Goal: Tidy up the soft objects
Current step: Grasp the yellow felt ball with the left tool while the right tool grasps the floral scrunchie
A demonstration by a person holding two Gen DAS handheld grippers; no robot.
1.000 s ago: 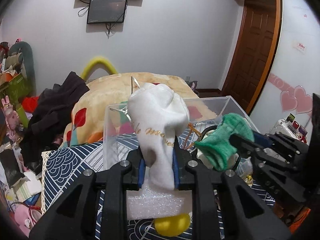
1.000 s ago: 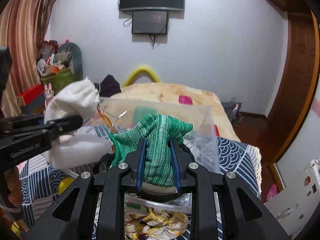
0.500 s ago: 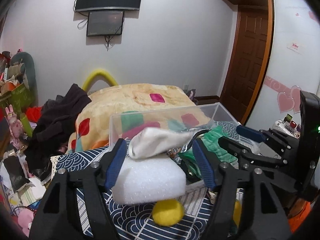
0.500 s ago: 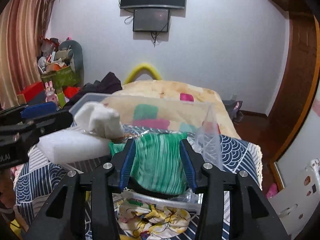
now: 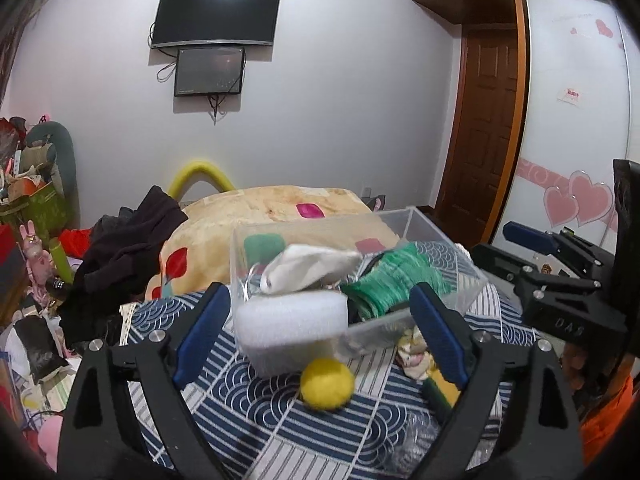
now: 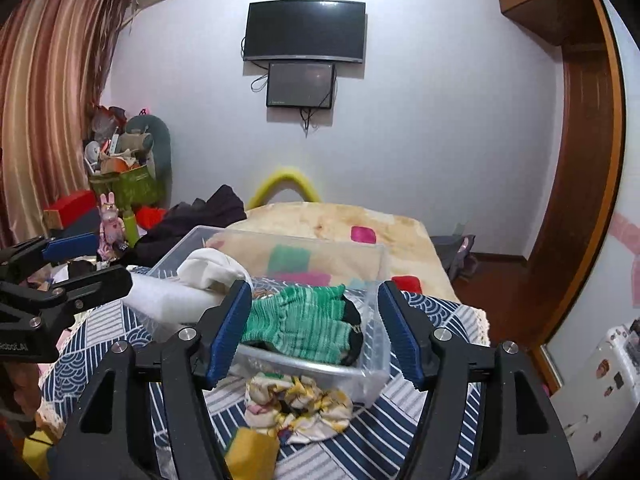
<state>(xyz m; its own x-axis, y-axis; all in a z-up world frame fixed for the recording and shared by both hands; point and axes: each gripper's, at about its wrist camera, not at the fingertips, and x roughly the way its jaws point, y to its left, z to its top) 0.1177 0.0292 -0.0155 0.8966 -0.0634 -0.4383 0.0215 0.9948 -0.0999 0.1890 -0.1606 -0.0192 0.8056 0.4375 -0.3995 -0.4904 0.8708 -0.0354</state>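
**Both grippers empty; sock and glove lying in clear bin**

The left gripper (image 5: 320, 332) stands with its jaws wide apart and nothing between them. Directly ahead of its fingers, a yellow ball (image 5: 327, 385) rests on the blue-and-white patterned cloth (image 5: 256, 412), just in front of the clear plastic bin (image 5: 460, 304). A white foam block (image 5: 291, 318) sits at the bin's near left corner, overhanging the wall. A white sock (image 5: 310, 268) lies on top of the foam, inside the bin.

The right gripper (image 6: 314, 330) likewise has its jaws spread wide, holding nothing. A green knitted glove (image 6: 298, 322) lies inside the bin (image 6: 376, 344), toward its right half, resting on a dark item that is only partly visible. The white sock (image 6: 210, 270) lies to the glove's left. A yellow-patterned crumpled cloth (image 6: 298, 406) lies on the patterned cover, touching the bin's near wall. A yellow sponge-like piece (image 6: 252, 454) sits nearer still, between the right gripper's fingers at the lower edge of the view.

Beyond the bin, a beige blanket (image 6: 340, 224) with coloured patches covers the bed. Dark clothing (image 5: 132, 248) is heaped to its left. On the far wall hang two black screens (image 6: 304, 32), one beneath the other.
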